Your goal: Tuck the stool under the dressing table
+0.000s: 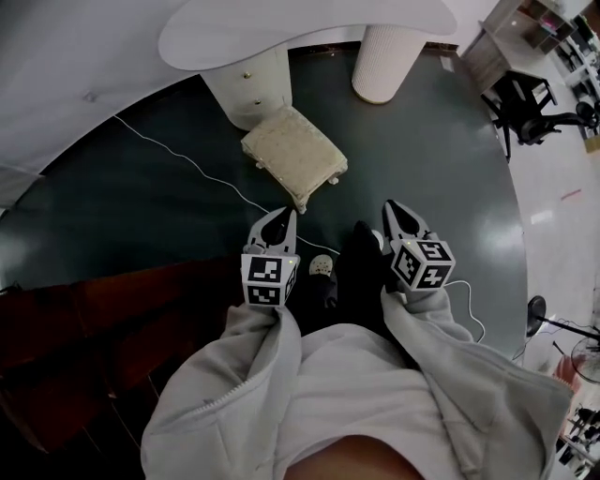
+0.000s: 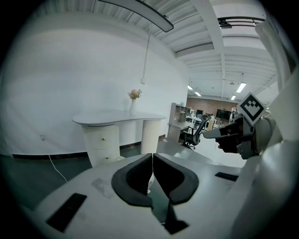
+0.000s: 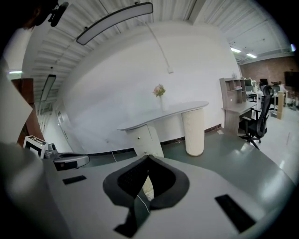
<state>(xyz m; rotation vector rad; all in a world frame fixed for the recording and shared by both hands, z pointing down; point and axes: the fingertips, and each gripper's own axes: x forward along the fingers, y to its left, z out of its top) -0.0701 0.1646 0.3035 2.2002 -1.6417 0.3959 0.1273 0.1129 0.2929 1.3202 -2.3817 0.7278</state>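
A cream cushioned stool (image 1: 293, 155) stands on the dark green floor, just in front of the white dressing table (image 1: 309, 28), outside the gap between its drawer pedestal (image 1: 248, 89) and ribbed round leg (image 1: 384, 61). My left gripper (image 1: 281, 217) is shut and empty, a short way in front of the stool's near corner. My right gripper (image 1: 392, 208) is also shut and empty, to the stool's right and nearer to me. In the left gripper view the left gripper (image 2: 152, 156) points at the table (image 2: 119, 119). A sliver of the stool (image 3: 148, 186) shows below the right gripper (image 3: 148, 158).
A white cable (image 1: 187, 164) runs across the floor left of the stool. A vase of flowers (image 2: 134, 95) stands on the table. A black office chair (image 1: 530, 108) and a desk sit at the far right, a fan (image 1: 539, 314) at the right edge.
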